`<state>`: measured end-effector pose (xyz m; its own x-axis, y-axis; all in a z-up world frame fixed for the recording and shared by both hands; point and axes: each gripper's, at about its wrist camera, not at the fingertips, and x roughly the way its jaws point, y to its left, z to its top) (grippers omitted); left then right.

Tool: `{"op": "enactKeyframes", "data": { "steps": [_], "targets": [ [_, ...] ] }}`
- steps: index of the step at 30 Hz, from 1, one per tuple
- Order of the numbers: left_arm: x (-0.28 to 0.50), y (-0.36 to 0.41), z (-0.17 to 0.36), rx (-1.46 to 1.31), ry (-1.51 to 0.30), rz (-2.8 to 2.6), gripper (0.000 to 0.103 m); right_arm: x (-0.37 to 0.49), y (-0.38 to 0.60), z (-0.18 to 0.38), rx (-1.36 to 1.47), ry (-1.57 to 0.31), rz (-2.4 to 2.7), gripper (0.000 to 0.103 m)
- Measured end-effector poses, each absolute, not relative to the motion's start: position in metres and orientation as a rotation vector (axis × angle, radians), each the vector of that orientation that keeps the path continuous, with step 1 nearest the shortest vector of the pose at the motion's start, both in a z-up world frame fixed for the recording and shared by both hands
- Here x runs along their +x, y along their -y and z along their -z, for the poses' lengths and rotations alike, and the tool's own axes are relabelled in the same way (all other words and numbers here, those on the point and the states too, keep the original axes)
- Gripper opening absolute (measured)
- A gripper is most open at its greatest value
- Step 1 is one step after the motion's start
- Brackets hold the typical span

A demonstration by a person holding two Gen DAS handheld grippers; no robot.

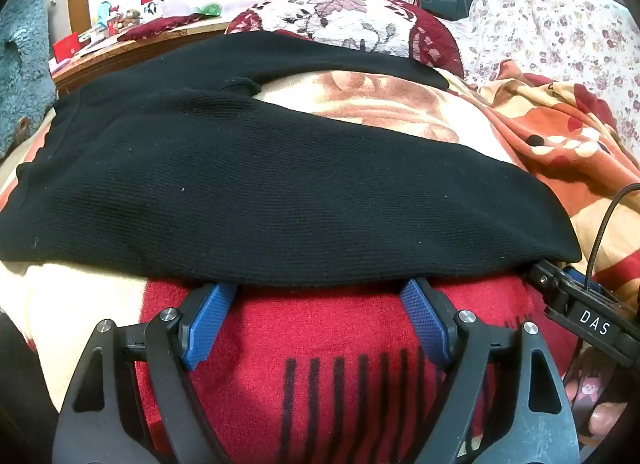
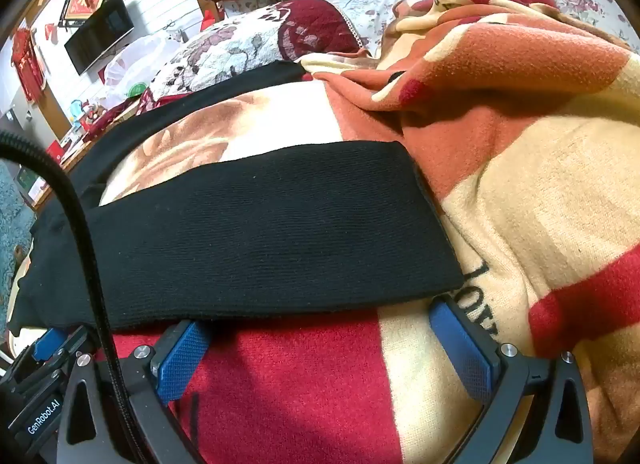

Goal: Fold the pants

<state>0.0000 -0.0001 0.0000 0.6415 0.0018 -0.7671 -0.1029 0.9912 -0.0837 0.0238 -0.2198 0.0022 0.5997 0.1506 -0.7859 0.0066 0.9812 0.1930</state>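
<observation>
Black knit pants point(image 1: 248, 184) lie spread on a patterned blanket point(image 1: 328, 348), the two legs stretching right with a gap between them. My left gripper point(image 1: 318, 294) stands open at the near edge of the upper part of the pants, its blue fingertips point(image 1: 416, 296) just tucked at the fabric's hem, nothing pinched. In the right wrist view the near leg point(image 2: 256, 232) ends in a cuff at the right. My right gripper point(image 2: 318, 320) is open too, its blue pads point(image 2: 460, 344) at the near edge of that leg. The other gripper's body shows at each view's lower corner.
The blanket point(image 2: 520, 224) is red, cream and orange, bunched up at the far right. A floral pillow point(image 1: 340, 24) lies behind the pants. A wooden table point(image 1: 120, 52) with small items stands far left. A black cable point(image 2: 80, 224) crosses the right wrist view.
</observation>
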Motion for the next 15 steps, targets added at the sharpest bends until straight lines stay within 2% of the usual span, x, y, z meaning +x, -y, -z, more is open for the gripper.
{"op": "enactKeyframes", "data": {
  "steps": [12,15],
  "targets": [
    [-0.002,0.003,-0.009,-0.057,-0.937,-0.029,0.082,0.027,0.215,-0.01,0.138,-0.98,-0.078,0.103],
    [-0.014,-0.007,-0.028,-0.07,-0.889,-0.041,0.082,0.02,0.213,-0.026,0.107,-0.931,-0.084,0.095]
  ]
}}
